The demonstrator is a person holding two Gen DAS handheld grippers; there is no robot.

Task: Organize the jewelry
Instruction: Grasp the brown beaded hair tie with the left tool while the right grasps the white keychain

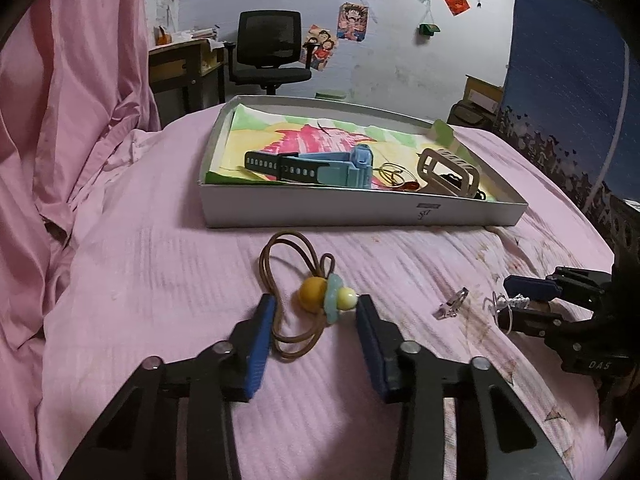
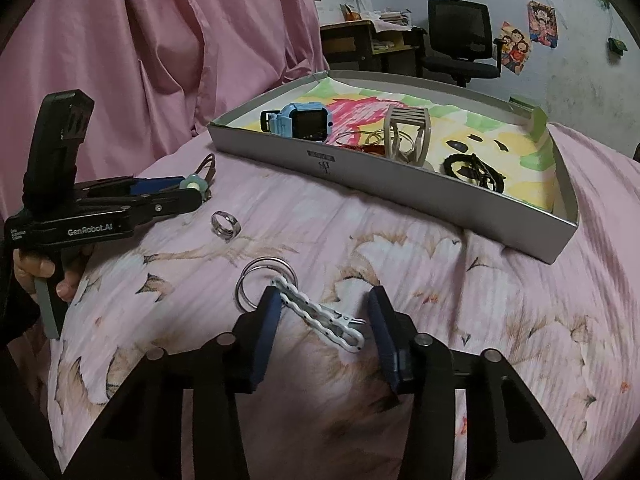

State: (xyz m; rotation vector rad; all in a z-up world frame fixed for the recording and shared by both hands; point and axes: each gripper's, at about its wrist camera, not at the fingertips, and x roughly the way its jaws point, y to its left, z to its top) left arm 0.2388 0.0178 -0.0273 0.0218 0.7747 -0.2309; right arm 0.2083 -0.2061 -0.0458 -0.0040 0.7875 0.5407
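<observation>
Pink bedspread (image 1: 160, 280): hair tie (image 1: 316, 292) and keychain (image 2: 320, 316) lie between two open tongs.

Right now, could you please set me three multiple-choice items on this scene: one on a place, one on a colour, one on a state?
1. Where does the blue watch lie?
A. in the grey box
B. on the pink bedspread
C. on the chair

2. What colour is the cord of the hair tie?
A. white
B. brown
C. red

3. How does the white chain lie?
A. lifted clear of the bedspread
B. on the bedspread between the right gripper fingers
C. in the box

Answers: 1 A, it rests inside the box walls; 2 B, the loops are brown; 3 B, it lies flat between the blue fingers.
</observation>
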